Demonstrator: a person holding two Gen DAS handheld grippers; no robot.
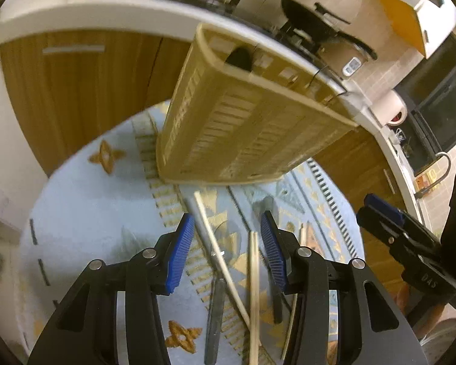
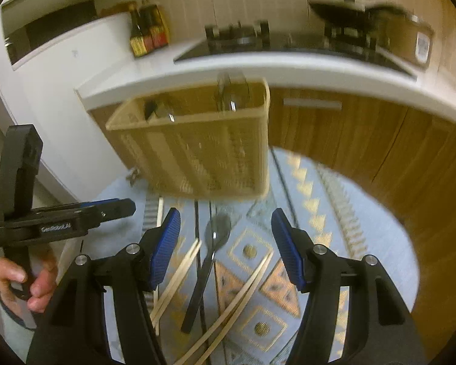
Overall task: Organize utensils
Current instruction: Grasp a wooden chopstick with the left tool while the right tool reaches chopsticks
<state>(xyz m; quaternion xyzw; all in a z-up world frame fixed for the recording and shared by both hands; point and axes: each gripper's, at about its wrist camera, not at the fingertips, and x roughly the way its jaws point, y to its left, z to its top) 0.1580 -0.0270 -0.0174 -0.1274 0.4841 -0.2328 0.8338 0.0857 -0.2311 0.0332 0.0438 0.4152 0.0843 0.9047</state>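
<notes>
A: How are the tools set?

B: Both the left gripper (image 1: 228, 231) and the right gripper (image 2: 225, 234) are seen spread apart, with nothing held.

A: And the utensils?

B: A spoon (image 2: 211, 258) is found between the right fingers, chopsticks (image 2: 179, 276) beside it; the slatted basket (image 2: 197, 149) is stood just ahead.

A: What is advised?

B: One item should be straddled squarely, gripped mid-handle, then dropped upright into a basket compartment.

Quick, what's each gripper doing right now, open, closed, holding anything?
Left gripper: open, holding nothing, above the chopsticks.
Right gripper: open, holding nothing, above the spoon.
</notes>
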